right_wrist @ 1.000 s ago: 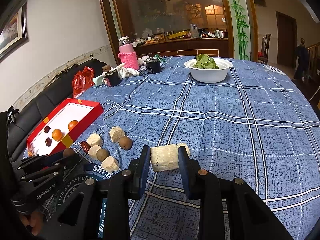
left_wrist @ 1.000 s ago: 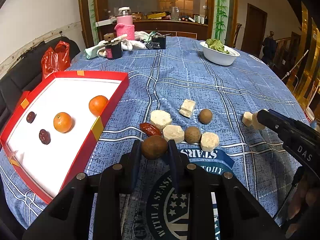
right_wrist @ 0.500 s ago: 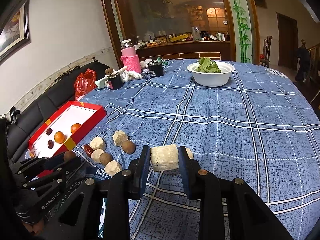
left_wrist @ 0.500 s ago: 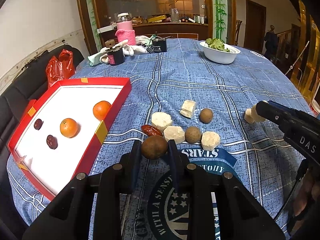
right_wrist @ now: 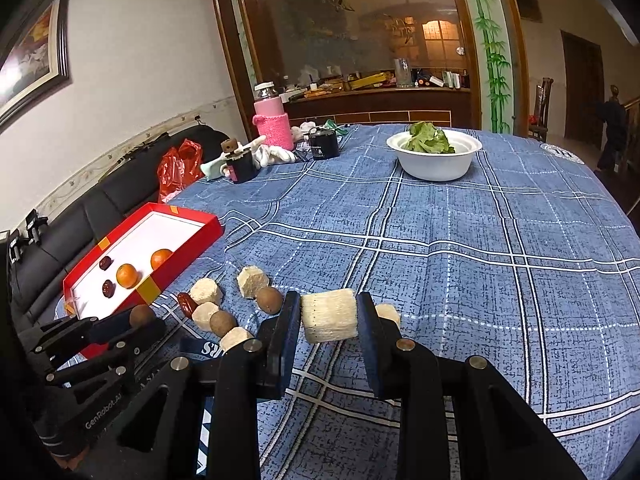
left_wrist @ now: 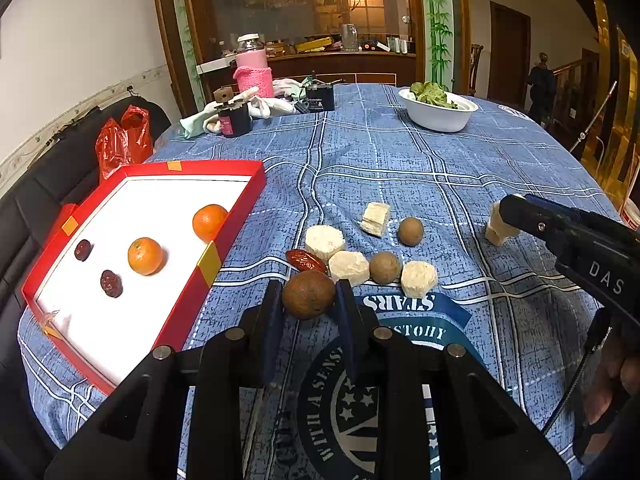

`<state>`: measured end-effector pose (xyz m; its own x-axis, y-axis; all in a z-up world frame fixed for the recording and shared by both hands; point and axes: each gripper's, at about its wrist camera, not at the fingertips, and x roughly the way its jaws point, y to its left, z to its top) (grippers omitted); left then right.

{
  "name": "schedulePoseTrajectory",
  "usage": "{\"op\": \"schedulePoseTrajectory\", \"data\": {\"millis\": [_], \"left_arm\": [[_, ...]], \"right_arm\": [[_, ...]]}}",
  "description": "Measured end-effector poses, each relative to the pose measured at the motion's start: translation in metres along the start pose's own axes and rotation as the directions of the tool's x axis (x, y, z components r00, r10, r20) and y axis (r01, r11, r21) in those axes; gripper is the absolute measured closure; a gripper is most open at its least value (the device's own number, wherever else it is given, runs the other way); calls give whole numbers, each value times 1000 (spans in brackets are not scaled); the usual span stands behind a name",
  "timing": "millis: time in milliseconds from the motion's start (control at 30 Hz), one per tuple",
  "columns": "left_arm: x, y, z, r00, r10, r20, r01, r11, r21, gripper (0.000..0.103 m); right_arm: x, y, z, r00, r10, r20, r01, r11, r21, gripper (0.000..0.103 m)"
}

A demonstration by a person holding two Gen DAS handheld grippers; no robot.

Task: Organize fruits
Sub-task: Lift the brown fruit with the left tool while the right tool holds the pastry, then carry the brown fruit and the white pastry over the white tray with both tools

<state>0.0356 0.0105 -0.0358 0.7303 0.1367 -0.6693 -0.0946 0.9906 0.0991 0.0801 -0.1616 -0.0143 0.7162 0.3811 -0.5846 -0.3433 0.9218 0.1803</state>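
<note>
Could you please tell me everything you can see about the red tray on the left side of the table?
The red tray is a shallow rectangular box, apparently cardboard, with a white floor and yellow tape tabs on its rim. It lies flat on the blue tablecloth at the table's left edge. Inside sit two oranges and two dark dates, all apart from each other. Neither gripper touches it.

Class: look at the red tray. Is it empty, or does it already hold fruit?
Not empty. The red tray holds two oranges and two dark dates on its white floor.
</note>
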Motion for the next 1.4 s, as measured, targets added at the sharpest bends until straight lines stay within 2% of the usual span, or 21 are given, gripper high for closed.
{"op": "schedulePoseTrajectory", "data": {"millis": [167, 500, 633, 833, 1000, 1200, 1400], "left_arm": [[-2, 12, 2, 1000, 3, 9, -3, 1000, -25, 79], [-13, 70, 11, 998, 48, 44, -41, 988, -152, 79], [-20, 96, 13, 995, 84, 62, -71, 977, -199, 79], [-24, 143, 13, 984, 167, 56, -144, 947, -287, 79], [-15, 178, 13, 979, 200, 23, -181, 923, -341, 79], [-2, 202, 7, 983, 185, -5, -174, 914, -366, 79], [3, 199, 3, 988, 154, -28, -154, 922, -354, 79]], "right_arm": [[-1, -2, -1, 1000, -5, 1, 5, 1000, 6, 74], [3, -3, 0, 999, -23, -26, 24, 999, 32, 74], [-4, 10, 7, 1000, -11, -21, 12, 1000, 29, 74], [-6, 70, 31, 996, 89, 3, -89, 994, -70, 74], [18, 131, 50, 981, 192, -10, -192, 973, -127, 75], [48, 188, 57, 959, 278, -46, -282, 946, -159, 75], [82, 219, 60, 953, 289, -87, -300, 939, -166, 75]]}}
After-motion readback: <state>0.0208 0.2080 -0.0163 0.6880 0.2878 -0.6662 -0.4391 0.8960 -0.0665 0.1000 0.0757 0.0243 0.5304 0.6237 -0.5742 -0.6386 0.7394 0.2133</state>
